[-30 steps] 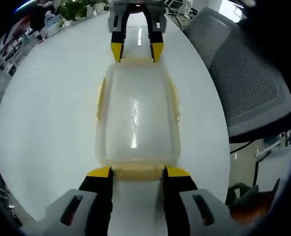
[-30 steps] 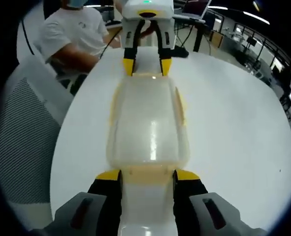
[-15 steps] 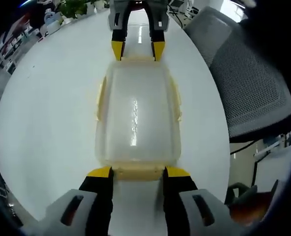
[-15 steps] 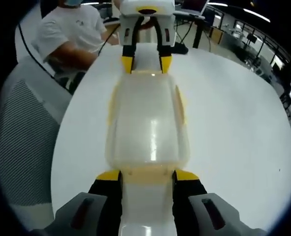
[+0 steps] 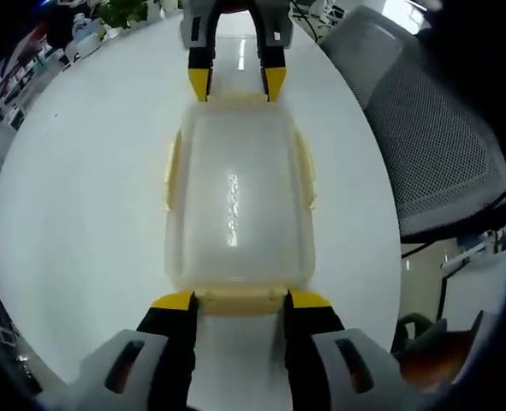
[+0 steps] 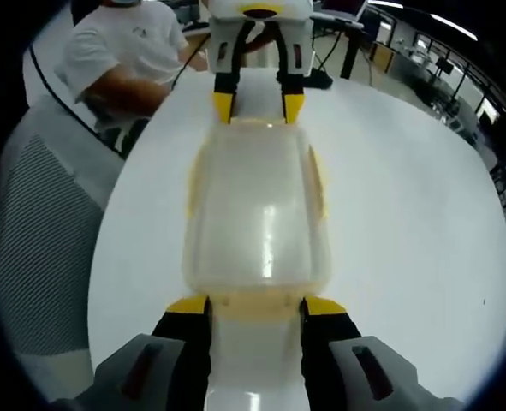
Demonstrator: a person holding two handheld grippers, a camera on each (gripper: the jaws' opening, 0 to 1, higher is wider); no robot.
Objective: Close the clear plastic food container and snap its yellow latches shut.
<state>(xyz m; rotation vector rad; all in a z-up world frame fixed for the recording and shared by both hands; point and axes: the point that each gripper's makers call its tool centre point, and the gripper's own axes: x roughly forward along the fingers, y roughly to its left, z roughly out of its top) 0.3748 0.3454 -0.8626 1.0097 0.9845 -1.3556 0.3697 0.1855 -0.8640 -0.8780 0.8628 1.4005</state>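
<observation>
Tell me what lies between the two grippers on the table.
The clear container, lid on, spans the whole stretch between the left gripper and the right gripper, in both views.

Latch state unclear
I can't tell if the container's (image 5: 235, 205) 2 end latches (image 5: 240, 301) are snapped.
</observation>
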